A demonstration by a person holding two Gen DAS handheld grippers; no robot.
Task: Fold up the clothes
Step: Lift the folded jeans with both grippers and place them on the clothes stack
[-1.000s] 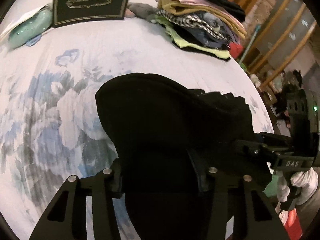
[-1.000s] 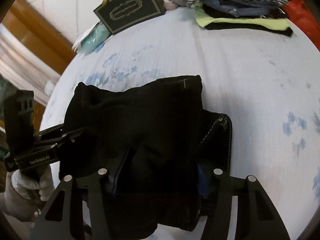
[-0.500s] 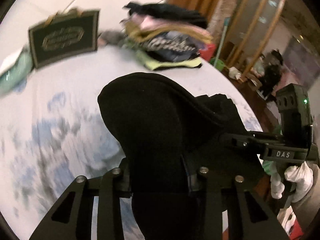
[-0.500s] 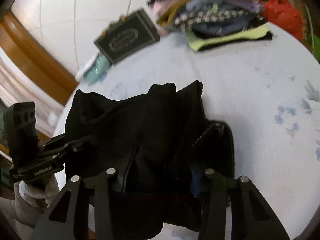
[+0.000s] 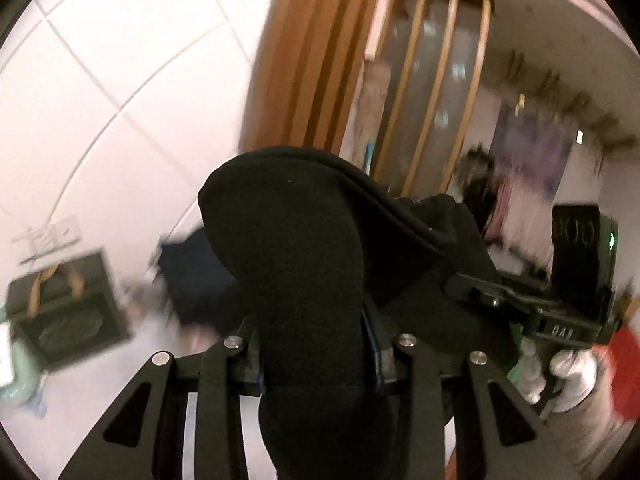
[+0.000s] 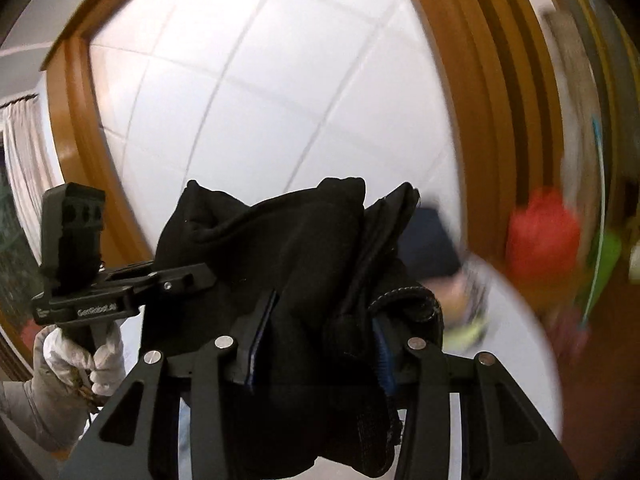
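Left gripper closed on a thick fold of the black garment, fingers pressed against the cloth on both sides, tilted up toward the white tiled wall. Right gripper also clamped on the same garment, a stitched hem bunched against its right finger, and likewise pointed upward. Both held at about the same height, side by side, with the cloth stretched between them and lifted in the air. Long axis of the garment running from one gripper to the other, roughly level; the bulk rising as a rounded hump above the fingers, the loose end hanging down under them.

In the right wrist view, a white-gloved hand around the handle of the left gripper, at the left edge. In the left wrist view, another white-gloved hand under the right gripper, at the right edge.

Further back, blurred: a black bag with tan handles, a dark blue cloth, a red bag. Behind these the wall and brown wooden frame.
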